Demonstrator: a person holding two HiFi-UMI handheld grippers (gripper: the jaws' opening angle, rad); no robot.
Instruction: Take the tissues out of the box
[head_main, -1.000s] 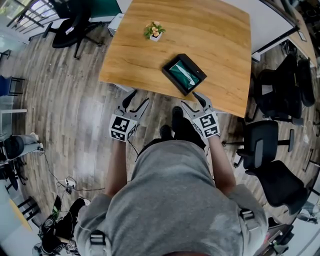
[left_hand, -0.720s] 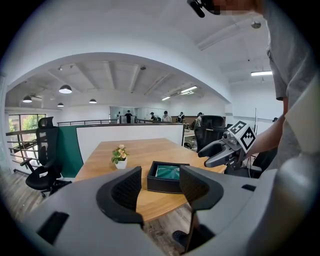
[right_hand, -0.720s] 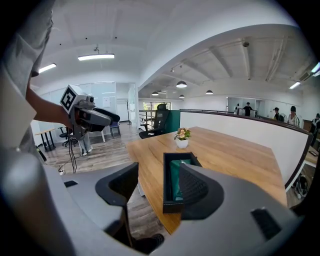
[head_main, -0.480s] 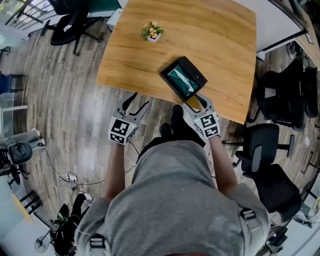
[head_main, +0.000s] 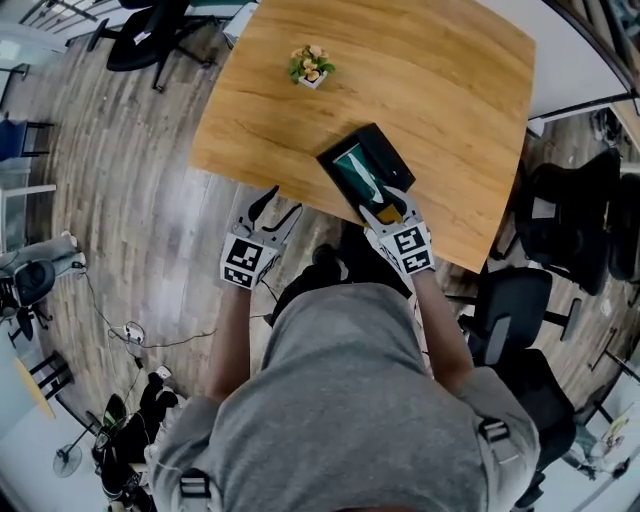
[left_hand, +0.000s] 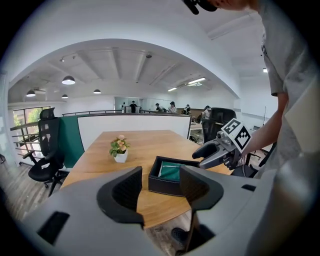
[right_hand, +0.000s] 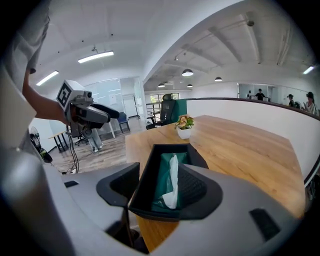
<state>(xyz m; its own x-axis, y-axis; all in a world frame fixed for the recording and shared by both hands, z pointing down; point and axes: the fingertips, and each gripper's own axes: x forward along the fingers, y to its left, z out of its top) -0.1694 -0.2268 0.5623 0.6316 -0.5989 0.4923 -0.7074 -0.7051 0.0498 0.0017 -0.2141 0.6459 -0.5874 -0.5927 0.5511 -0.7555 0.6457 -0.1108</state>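
Black rectangular box (head_main: 362, 160): white paper tissue (right_hand: 173, 181) inside.
Right gripper (right_hand: 160, 186): over box's near end, jaws closing, tissue between them, untouched.
Left gripper (left_hand: 160, 189): left of box, jaws apart, empty.

bright, even light from ceiling lamps (left_hand: 68, 80), sharp focus throughout, strong fisheye bending, dark vignetted corners in claw views.

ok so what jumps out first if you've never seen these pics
A black tissue box lies at the near edge of the wooden table, a white tissue sticking up from its green pack. The right gripper hangs over the box's near end, jaws closing with the tissue between them but not gripped. The left gripper is open and empty off the table's edge, and a potted plant stands beyond.
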